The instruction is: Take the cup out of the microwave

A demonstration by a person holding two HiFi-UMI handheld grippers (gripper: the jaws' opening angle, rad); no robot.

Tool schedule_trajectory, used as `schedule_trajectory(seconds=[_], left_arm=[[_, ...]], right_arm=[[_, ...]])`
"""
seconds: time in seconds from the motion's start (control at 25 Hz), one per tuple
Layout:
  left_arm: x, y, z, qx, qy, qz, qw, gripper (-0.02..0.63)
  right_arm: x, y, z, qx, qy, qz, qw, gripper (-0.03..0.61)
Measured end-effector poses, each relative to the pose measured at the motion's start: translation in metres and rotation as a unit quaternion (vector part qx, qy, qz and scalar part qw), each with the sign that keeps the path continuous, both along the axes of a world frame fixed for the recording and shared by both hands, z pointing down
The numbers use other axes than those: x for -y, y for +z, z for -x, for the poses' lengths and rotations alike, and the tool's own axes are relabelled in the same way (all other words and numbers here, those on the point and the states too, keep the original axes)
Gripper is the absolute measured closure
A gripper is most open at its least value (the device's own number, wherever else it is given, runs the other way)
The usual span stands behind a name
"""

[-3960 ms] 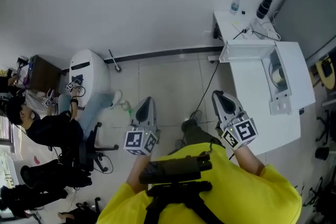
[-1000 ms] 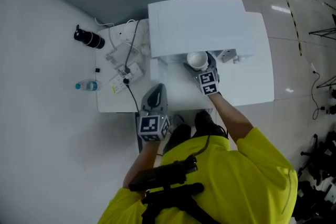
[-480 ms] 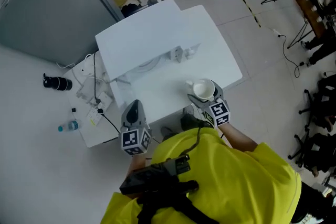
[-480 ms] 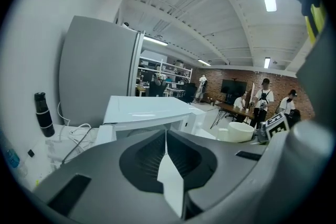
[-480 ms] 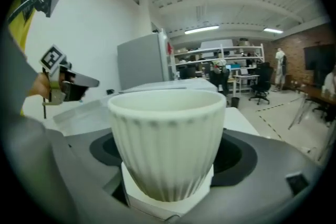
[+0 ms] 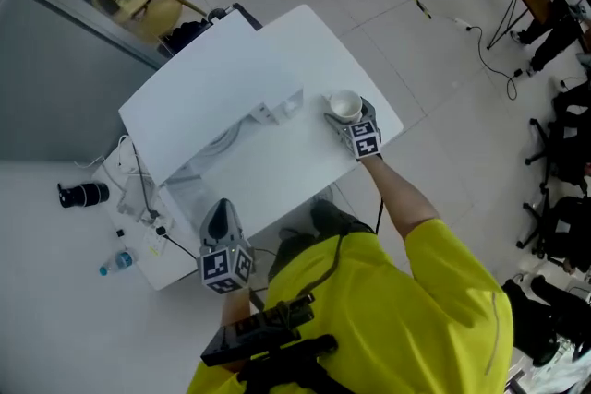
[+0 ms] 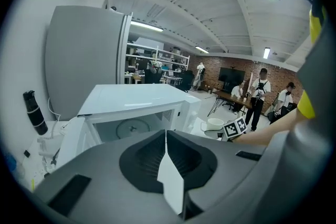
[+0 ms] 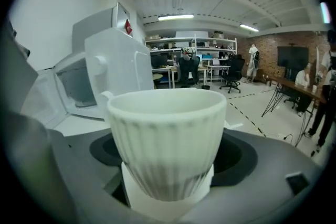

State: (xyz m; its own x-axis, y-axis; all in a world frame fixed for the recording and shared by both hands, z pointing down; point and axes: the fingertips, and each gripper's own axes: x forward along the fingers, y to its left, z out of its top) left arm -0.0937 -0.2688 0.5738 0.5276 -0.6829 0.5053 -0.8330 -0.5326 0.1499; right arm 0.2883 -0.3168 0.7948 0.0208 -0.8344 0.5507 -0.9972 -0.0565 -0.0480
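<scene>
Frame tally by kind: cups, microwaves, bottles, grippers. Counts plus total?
Cup: 1, the cup, held off the table edge
Microwave: 1, the microwave, door open
Bottles: 2, black bottle and clear bottle
Grippers: 2, left gripper with jaws shut and empty, right gripper with jaws on the cup
Total: 6

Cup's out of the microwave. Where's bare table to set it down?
Bare white tabletop in front of the microwave, between the left gripper and the right gripper holding the cup. Crowded: the side surface left of the microwave, with cables, flask, bottle.
</scene>
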Motion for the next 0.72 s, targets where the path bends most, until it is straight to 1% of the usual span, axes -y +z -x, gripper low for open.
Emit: schedule_trajectory(seconds=[0.12, 0.24, 0.4, 0.56, 0.72], left_arm=[[0.01, 0.015, -0.007, -0.007, -0.016, 0.016, 0.9997, 0.611], [0.015, 0.03, -0.011, -0.004, -0.025, 0.029, 0.9993, 0.611], [0.016, 0.038, -0.011, 0.005, -0.03, 0.041, 0.9987, 0.611], [0.016, 0.051, -0.002, 0.004, -0.031, 0.046, 0.9985, 0.611], [0.014, 0.055, -0.014, 0.002, -0.02, 0.05, 0.9985, 0.611]], right_arm=[[0.025, 0.024, -0.008, -0.003, -0.005, 0.003, 1.0, 0.104], [0.043, 0.035, -0.014, -0.003, -0.007, 0.004, 1.0, 0.104], [0.045, 0.038, -0.016, 0.002, -0.002, 0.0, 1.0, 0.103], [0.048, 0.045, -0.004, -0.004, -0.005, -0.008, 1.0, 0.098], [0.042, 0.048, -0.006, -0.002, -0.011, -0.005, 1.0, 0.078]])
